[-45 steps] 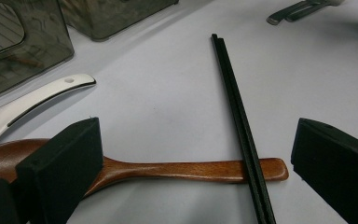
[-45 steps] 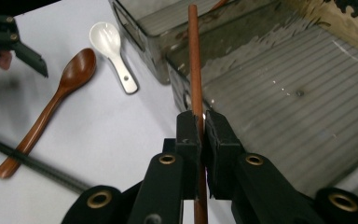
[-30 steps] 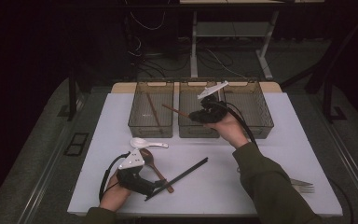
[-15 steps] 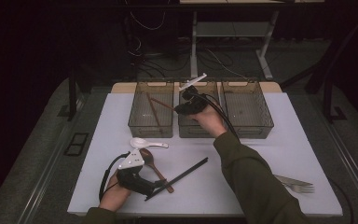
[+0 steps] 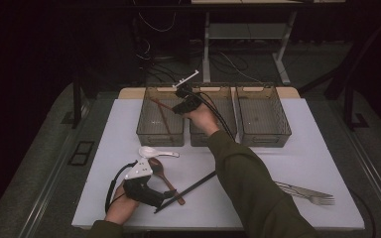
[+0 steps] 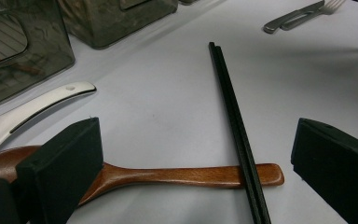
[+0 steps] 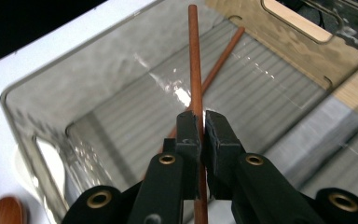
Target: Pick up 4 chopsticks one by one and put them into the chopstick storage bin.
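Now the right tool pinches a brown chopstick over the left bin.
Its mate lies inside, suggesting sorting; the left tool, jaws wide and empty, waits over black chopsticks crossing a wooden spoon on the tabletop.

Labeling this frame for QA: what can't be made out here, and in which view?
- Left gripper, high view: jaw gap too small and dark to read.
- Wooden spoon bowl, left gripper view: hidden behind the near jaw.
- White spoon bowl, left gripper view: cut off by the left edge.
- Brown chopstick lower end, right gripper view: hidden by the right gripper.
- Forks, high view: count too small to tell.
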`<state>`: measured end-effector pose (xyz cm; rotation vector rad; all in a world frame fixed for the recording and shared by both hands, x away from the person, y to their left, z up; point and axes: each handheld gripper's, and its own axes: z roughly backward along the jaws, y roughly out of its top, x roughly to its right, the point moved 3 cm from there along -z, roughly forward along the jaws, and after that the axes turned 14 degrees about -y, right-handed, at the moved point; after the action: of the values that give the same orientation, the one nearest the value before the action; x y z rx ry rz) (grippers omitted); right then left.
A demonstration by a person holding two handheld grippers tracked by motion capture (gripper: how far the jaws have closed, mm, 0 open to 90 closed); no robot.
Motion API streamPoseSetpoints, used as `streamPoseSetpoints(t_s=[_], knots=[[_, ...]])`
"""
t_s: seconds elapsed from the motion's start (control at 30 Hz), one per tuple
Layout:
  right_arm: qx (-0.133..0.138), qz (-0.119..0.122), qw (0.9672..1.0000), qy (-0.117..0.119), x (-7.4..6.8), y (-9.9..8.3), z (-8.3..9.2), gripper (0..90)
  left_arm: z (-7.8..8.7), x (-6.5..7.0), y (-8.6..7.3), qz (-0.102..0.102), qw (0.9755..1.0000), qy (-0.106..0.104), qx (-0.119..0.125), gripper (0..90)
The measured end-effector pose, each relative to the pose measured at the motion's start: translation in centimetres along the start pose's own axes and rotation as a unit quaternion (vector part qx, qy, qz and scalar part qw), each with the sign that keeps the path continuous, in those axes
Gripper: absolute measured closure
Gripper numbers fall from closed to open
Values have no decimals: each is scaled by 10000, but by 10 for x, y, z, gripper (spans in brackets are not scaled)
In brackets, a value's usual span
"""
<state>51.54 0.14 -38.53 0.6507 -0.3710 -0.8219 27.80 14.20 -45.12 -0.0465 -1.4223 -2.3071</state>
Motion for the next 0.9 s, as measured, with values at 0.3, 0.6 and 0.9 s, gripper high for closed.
streamPoseSetpoints(t_s=[0.3,0.6,0.9], knots=[[-249,91,9994,-201,-15,16,-23,845,1,1,0,-17,10000,-47,7,12],[-126,207,9995,-224,-16,19,-23,659,0,0,0,-8,10000,-53,-2,12],[64,-12,10000,24,-5,18,-5,495,0,0,0,-12,10000,-37,-4,12]])
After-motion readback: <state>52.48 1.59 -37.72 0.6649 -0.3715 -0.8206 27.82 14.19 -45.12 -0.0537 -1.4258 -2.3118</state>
